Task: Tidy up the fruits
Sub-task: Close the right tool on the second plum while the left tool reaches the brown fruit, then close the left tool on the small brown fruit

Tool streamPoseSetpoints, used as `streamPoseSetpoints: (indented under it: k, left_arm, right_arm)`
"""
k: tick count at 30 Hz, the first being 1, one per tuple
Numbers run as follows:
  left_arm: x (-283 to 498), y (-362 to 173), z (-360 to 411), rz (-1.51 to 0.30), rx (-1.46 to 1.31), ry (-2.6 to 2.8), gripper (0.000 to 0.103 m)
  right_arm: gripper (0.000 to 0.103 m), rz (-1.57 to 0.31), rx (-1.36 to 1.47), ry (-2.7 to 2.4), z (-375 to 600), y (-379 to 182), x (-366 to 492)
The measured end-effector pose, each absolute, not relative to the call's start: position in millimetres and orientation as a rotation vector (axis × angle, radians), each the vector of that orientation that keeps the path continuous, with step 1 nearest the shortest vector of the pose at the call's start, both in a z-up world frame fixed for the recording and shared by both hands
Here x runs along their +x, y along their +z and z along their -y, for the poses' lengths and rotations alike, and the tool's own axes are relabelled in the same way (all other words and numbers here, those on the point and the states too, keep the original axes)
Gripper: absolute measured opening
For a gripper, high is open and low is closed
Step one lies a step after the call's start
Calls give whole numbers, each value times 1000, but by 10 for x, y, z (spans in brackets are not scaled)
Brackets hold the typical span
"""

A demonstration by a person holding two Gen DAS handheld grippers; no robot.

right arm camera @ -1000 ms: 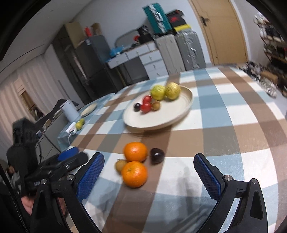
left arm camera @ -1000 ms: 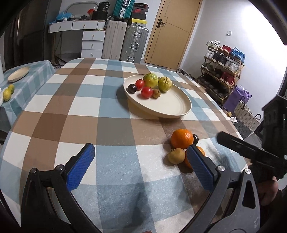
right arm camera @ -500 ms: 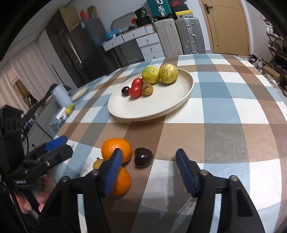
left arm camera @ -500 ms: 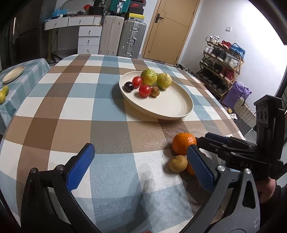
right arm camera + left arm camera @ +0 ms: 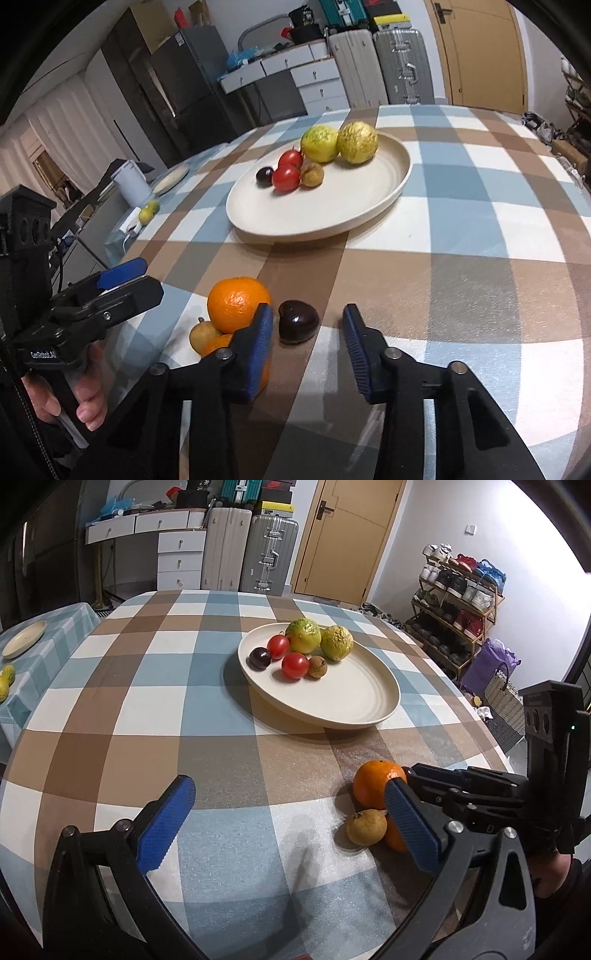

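A cream plate (image 5: pixel 354 698) (image 5: pixel 332 218) on the checked table holds two yellow-green fruits, two red tomatoes, a dark plum and a small brown fruit. Near the table's front lie an orange (image 5: pixel 236 302) (image 5: pixel 373 786), a second orange (image 5: pixel 218 343) partly hidden behind my fingers, a small brown fruit (image 5: pixel 365 827) (image 5: pixel 203 334) and a dark plum (image 5: pixel 298 320). My right gripper (image 5: pixel 308 343) is open, its fingers either side of the dark plum, not touching it. My left gripper (image 5: pixel 288 823) is open and empty, left of the loose fruits.
A side table at the left carries a small plate (image 5: pixel 24 638), yellow-green fruits (image 5: pixel 5 679) and a white kettle (image 5: pixel 129 181). Suitcases, drawers and a door stand behind. A shoe rack (image 5: pixel 458 602) is at the right. The table edge is close on the right.
My right gripper has moved forward and down to the dark plum and narrowed its opening around it. My left gripper has shifted slightly; it stays open.
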State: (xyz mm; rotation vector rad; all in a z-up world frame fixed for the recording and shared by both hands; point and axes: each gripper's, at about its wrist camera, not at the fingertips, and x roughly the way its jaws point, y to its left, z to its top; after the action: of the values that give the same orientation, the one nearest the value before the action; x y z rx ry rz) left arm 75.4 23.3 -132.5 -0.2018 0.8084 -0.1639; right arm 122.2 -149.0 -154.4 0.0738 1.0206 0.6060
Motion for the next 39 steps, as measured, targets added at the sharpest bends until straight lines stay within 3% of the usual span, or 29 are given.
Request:
streamPoseSetpoints:
  k: [4, 15, 23, 34, 39]
  left_arm:
    - [764, -1347, -196, -824, -197, -178, 102]
    - [810, -1465, -85, -914, -267, -299, 100]
    - [833, -1540, -50, -968, -297, -373, 48]
    - [861, -1614, -37, -1004, -393, -454, 23]
    - [826, -1573, 11, -988, -340, -455, 21]
  right_arm:
    - [24, -1027, 78, 625, 1466, -1553, 1227]
    - [23, -968, 220, 629, 1699, -1484, 1247]
    - [23, -956, 253, 669, 1725, -1462, 1246]
    - [23, -935, 290, 685, 1789, -1443, 1224]
    - [23, -931, 294, 686, 1802, -1442, 1215]
